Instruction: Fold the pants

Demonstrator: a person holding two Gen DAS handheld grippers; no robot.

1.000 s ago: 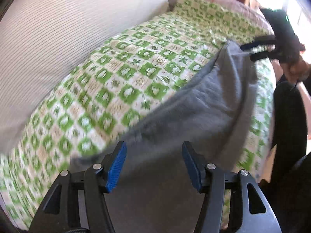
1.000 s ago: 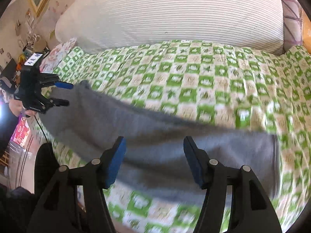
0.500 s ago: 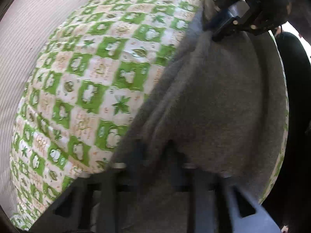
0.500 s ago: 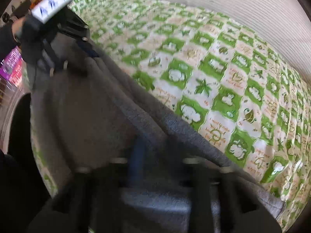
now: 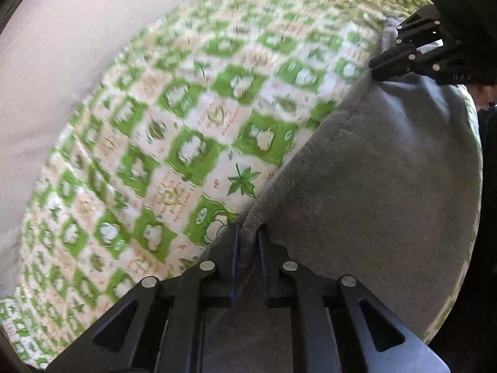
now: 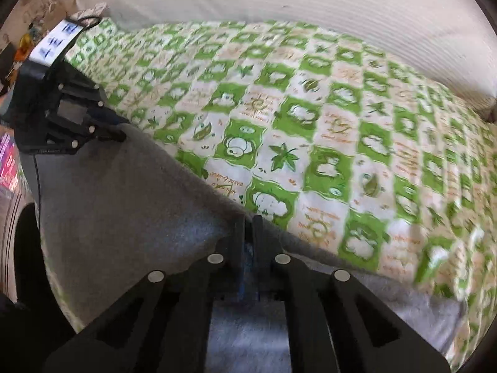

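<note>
A: Grey pants [image 5: 372, 186] lie along the near side of the green-checked bedspread [image 5: 192, 118], far edge raised.
B: Tongs?
A: Left gripper [image 5: 247, 233] and right gripper [image 6: 248, 227] both pinched closed on that seamed edge, likely to carry it over in a fold.
B: Fabric?
A: Soft, fleecy, thick; white ribbed cushion [image 6: 279, 3] behind.

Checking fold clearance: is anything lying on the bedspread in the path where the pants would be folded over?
Nothing visible. Both the left gripper and right gripper are shut on the gray pants; the green checkered bedspread beyond shows only flat fabric.
</note>
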